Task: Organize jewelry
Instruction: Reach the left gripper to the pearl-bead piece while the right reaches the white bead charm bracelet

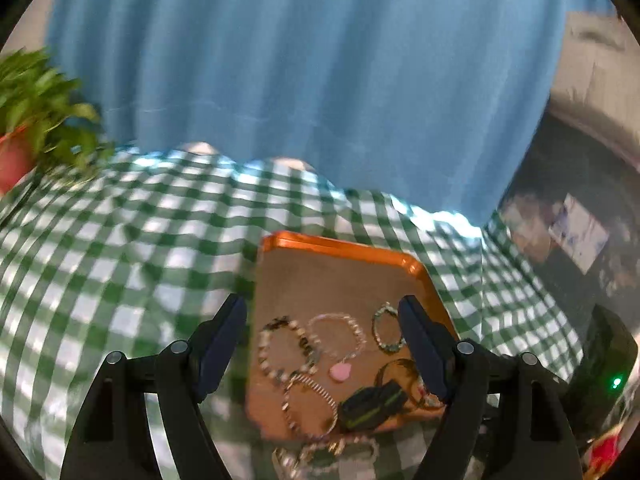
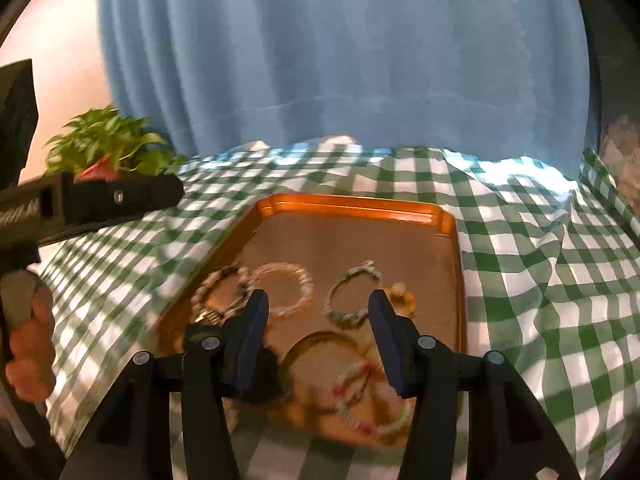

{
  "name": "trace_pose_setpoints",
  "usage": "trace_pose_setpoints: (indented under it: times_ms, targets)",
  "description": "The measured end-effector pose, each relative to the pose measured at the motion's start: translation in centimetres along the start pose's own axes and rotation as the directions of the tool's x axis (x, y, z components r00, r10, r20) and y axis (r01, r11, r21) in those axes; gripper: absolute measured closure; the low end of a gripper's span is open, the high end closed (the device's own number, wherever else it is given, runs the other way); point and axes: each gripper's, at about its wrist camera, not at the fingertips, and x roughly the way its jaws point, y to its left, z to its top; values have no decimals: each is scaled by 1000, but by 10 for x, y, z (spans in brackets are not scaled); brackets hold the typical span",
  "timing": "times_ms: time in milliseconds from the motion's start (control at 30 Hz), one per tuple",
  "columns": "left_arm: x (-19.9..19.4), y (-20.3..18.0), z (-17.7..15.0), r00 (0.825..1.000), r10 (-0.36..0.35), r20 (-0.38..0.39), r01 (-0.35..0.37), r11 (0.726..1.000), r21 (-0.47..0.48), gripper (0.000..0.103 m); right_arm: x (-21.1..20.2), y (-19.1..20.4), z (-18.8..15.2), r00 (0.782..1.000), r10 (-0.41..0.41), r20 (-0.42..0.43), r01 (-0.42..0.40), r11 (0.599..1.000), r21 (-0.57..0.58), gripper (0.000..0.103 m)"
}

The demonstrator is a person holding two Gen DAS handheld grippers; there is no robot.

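While both of my grippers hang above the table, neither holds anything. My left gripper (image 1: 322, 320) has its fingers spread wide, the left finger over the checked cloth and the right finger over the right part of the orange tray (image 1: 344, 248). My right gripper (image 2: 318, 304) is likewise spread, both fingers over the near half of the same tray (image 2: 360, 202).

Jewelry lies in the near part of the tray; its far half is bare. Left wrist view: a dark-and-pale beaded bracelet (image 1: 286, 346) touches a clear beaded bracelet (image 1: 338, 334), below which lies a pink heart charm (image 1: 341, 371). A green-toned bracelet (image 1: 386, 328) sits just beside my right finger. Nearer lie a silver chain bracelet (image 1: 310, 406), a black band with a green stripe (image 1: 372, 402) and a gold bangle (image 1: 400, 374). More pale beaded pieces (image 1: 324, 454) rest on the cloth just off the tray's near edge, too blurred to tell apart.

Right wrist view: the green-toned bracelet (image 2: 352, 294) lies between my fingers, a small amber piece (image 2: 402, 294) just beside it.

A green-and-white checked tablecloth (image 1: 120, 240) covers the table. A potted plant (image 2: 108, 144) stands at the far left, before a blue curtain (image 1: 320, 60).
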Motion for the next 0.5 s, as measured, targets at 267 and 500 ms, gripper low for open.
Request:
trace_pose_setpoints:
  times_ms: [267, 500]
  targets:
    - [-47, 26, -55, 996, 74, -42, -76, 996, -49, 25, -58, 15, -17, 997, 66, 48, -70, 994, 87, 60]
    - [-46, 16, -117, 981, 66, -181, -60, 997, 38, 42, -63, 44, -57, 996, 61, -58, -60, 998, 15, 84]
